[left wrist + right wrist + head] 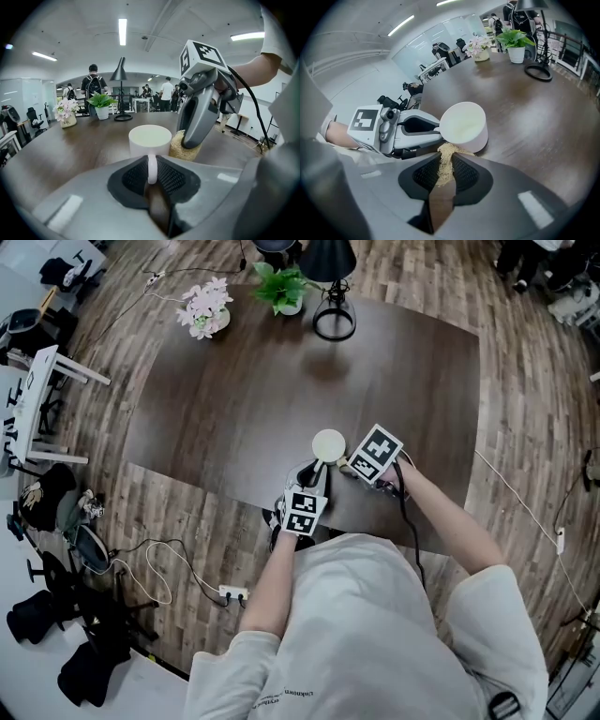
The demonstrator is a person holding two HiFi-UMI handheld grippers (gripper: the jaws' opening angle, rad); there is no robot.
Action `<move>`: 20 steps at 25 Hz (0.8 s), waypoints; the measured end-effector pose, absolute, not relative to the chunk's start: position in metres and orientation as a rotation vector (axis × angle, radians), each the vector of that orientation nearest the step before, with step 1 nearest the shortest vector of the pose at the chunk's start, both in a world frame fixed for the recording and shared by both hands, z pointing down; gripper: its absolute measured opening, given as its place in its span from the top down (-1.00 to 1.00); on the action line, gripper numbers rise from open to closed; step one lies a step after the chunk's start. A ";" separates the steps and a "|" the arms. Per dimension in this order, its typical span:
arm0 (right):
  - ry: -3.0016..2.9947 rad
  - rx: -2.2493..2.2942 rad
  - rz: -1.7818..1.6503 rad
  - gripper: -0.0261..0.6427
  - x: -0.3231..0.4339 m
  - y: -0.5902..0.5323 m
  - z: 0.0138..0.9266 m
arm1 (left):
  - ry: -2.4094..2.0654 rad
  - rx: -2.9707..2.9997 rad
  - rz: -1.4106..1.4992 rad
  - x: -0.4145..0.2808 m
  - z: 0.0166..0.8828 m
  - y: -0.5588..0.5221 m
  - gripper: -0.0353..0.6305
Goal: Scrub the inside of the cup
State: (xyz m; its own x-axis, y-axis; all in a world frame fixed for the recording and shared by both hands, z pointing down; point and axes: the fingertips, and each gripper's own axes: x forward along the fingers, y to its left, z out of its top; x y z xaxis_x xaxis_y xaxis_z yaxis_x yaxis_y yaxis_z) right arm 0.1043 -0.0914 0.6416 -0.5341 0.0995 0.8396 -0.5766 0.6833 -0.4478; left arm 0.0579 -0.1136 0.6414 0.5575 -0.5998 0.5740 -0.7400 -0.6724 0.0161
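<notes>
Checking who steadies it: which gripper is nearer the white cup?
Left. The left gripper clamps the cup by its handle; the right gripper holds a scrubber beside it, outside.

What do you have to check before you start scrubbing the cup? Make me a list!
1. Left gripper shut on the cup's handle: ok.
2. Right gripper shut on the scrubber: ok.
3. Cup upright on the table: ok.
4. Scrubber inside the cup: not ok, it sits outside, against the cup's wall.
5. Way over the rim free: ok, nothing covers the opening.
6. Dirt inside the cup: cannot tell.
</notes>
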 end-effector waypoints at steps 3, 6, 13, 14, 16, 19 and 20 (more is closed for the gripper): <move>-1.964 0.341 0.908 0.65 0.103 -0.086 0.637 | -1.111 2.542 0.786 0.063 0.638 -0.110 0.74; -1.985 0.311 0.921 0.65 0.101 -0.082 0.636 | -1.089 2.543 0.804 0.066 0.639 -0.107 0.74; -1.992 0.314 0.929 0.65 0.096 -0.082 0.635 | -1.056 2.558 0.819 0.069 0.638 -0.108 0.74; -1.996 0.315 0.934 0.65 0.095 -0.084 0.635 | -1.057 2.560 0.823 0.068 0.639 -0.109 0.74; -1.992 0.314 0.937 0.65 0.096 -0.089 0.638 | -1.057 2.560 0.831 0.068 0.642 -0.113 0.74; -1.969 0.324 0.952 0.65 0.107 -0.096 0.642 | -1.046 2.555 0.837 0.069 0.645 -0.116 0.74; -1.958 0.335 0.948 0.65 0.114 -0.099 0.643 | -1.042 2.554 0.836 0.069 0.646 -0.116 0.74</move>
